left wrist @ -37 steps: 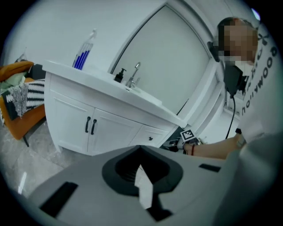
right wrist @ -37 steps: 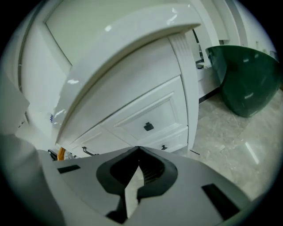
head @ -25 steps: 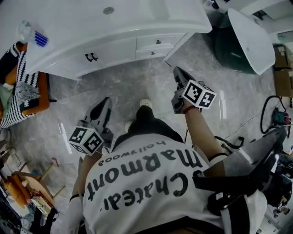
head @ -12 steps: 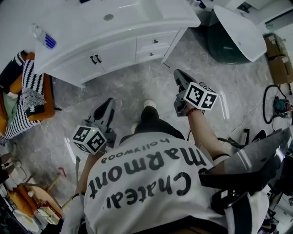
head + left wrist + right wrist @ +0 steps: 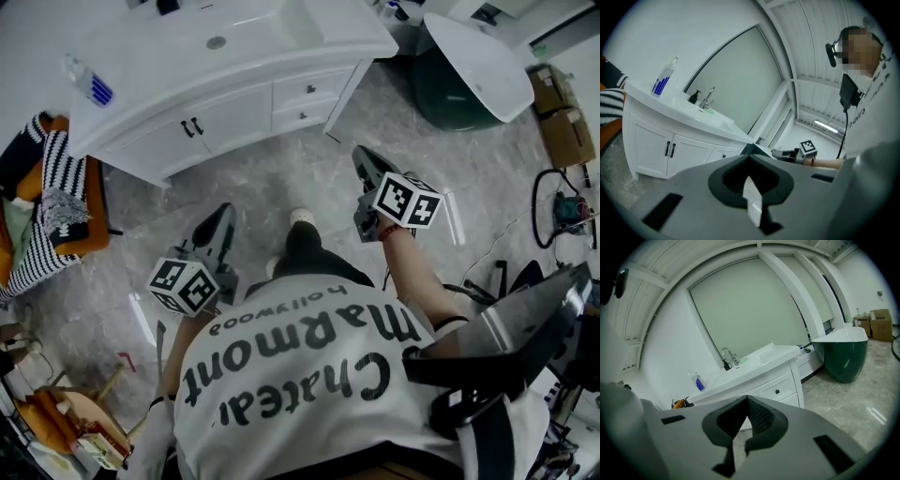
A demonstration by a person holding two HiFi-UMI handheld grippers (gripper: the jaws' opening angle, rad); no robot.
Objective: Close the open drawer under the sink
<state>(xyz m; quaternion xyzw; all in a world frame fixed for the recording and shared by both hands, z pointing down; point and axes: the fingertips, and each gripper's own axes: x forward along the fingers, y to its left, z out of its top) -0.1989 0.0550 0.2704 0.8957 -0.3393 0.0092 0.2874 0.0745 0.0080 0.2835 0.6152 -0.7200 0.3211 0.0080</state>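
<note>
Left gripper [image 5: 221,217] and right gripper [image 5: 363,159] backed off the vanity [image 5: 234,117].

1. The sink cabinet [image 5: 234,117] is shown all white, its handles black.
2. Grey marbling is seen across the floor [image 5: 281,183].
3. The tub [image 5: 448,94] is caught in dark green, white-rimmed.
4. Black-and-white stripes are spotted on the cloth [image 5: 58,169]; the seat [image 5: 91,202] is orange.
5. Black squares on white are carried by each marker cube [image 5: 406,200].
6. The shirt [image 5: 300,375] is shown white, lettered black.
</note>
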